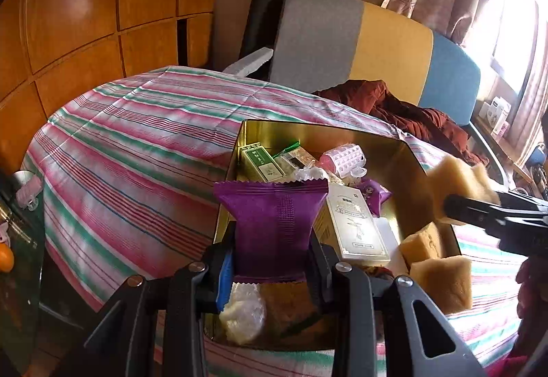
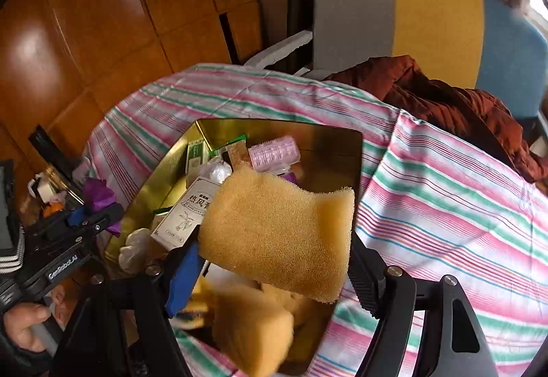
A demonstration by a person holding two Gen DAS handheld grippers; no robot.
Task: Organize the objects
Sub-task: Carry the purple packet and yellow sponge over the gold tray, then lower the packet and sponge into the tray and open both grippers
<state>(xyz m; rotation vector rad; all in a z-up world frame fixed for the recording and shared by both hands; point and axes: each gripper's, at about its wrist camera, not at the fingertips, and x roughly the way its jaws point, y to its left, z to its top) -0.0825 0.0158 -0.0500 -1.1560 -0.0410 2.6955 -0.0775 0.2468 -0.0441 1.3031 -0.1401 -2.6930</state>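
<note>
1. Most of the sorting appears done: the gold tin (image 1: 407,150) on the striped cloth (image 1: 130,144) of the worktop already holds a white carton (image 1: 356,222), a green box (image 1: 262,162), a pink roller (image 1: 346,159) and several sponge pieces (image 1: 440,277).
2. Two items are judged left to be placed, both held above the tin.
3. The purple packet (image 1: 274,229) is clamped between the fingers of the left tool (image 1: 272,260); its long axis runs forward, away from the camera, crimped end leading.
4. The yellow sponge (image 2: 281,229) is gripped by the right tool (image 2: 277,260), squeezed at its sides; its long axis lies crosswise, tilted down to the right.
</note>
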